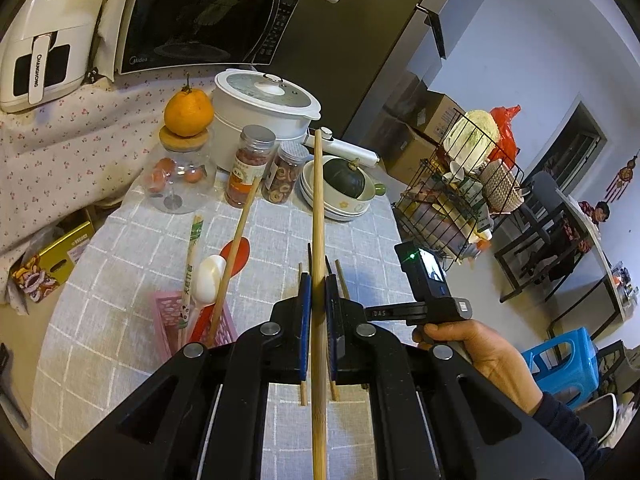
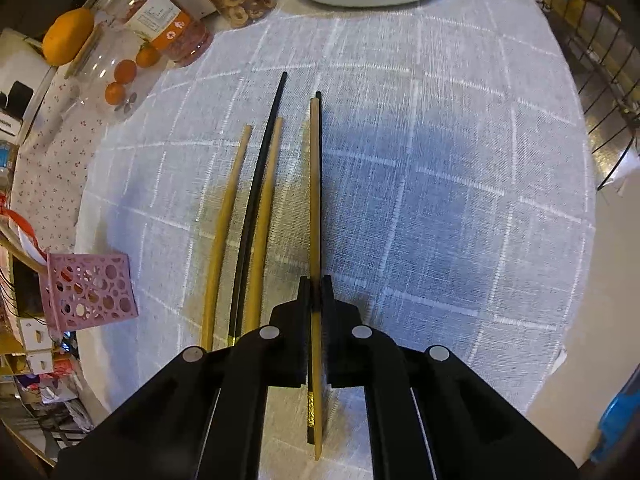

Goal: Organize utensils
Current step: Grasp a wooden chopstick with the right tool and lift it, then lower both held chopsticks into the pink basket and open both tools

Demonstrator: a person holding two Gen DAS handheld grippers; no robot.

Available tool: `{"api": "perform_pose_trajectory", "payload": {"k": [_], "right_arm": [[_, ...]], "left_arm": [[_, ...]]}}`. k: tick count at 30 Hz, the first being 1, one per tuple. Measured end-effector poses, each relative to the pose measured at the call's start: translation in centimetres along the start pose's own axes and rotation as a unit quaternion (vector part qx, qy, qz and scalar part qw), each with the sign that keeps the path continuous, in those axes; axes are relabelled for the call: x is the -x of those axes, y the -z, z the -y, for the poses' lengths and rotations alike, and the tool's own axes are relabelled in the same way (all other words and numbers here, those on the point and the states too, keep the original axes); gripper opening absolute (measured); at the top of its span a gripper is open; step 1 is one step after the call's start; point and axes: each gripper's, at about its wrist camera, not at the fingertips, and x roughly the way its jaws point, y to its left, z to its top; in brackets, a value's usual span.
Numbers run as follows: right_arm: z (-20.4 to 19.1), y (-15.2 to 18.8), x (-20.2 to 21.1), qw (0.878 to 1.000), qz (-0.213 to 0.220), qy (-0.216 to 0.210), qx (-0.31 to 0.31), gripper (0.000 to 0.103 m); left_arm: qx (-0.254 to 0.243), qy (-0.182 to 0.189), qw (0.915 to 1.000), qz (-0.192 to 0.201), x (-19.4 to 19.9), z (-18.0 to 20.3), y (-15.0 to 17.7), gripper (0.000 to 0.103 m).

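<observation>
Chopsticks run lengthwise between both sets of closed fingers: the left gripper (image 1: 316,280) clamps a bamboo chopstick (image 1: 318,208) with the pink basket (image 1: 224,328) at lower left, nearer it, while only the right wrist view shows the right gripper (image 2: 316,286) pinching a bamboo-and-black pair (image 2: 315,184) beside three loose sticks (image 2: 256,216) on the surface (image 2: 440,200).

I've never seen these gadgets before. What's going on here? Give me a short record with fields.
left gripper: shut on a long bamboo chopstick, raised over the table
right gripper: shut on a bamboo chopstick and a black chopstick together, pointing steeply down at the tablecloth
loose on table: two bamboo chopsticks and one black chopstick, side by side
pink basket: holds a white spoon, a red spoon, a wrapped pair of chopsticks and one bare chopstick
behind: stacked bowls, jars, an orange
</observation>
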Motion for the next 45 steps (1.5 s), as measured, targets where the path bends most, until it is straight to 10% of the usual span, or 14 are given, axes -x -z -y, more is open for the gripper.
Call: {"api": "perform_pose_trajectory", "payload": {"k": [6, 17, 34, 45], "right_arm": [[-2.8, -0.3, 6.2, 0.994, 0.102, -0.043, 0.017, 0.005], [-10.4, 3.7, 16.0, 0.924, 0.319, -0.185, 0.100, 0.005], [-10.7, 4.9, 16.2, 0.908, 0.356, -0.199, 0.097, 0.005], [-12.2, 5.5, 15.6, 0.909, 0.357, -0.181, 0.119, 0.005]], "left_arm": [[0.002, -0.001, 0.9999, 0.011, 0.5, -0.6, -0.5, 0.006], [-0.002, -0.029, 0.9876, 0.154, -0.1, -5.1, -2.3, 0.006], [-0.082, -0.137, 0.9617, 0.223, -5.3, -5.8, 1.3, 0.006], [-0.069, -0.151, 0.9726, 0.163, -3.8, -5.7, 2.8, 0.013]]}}
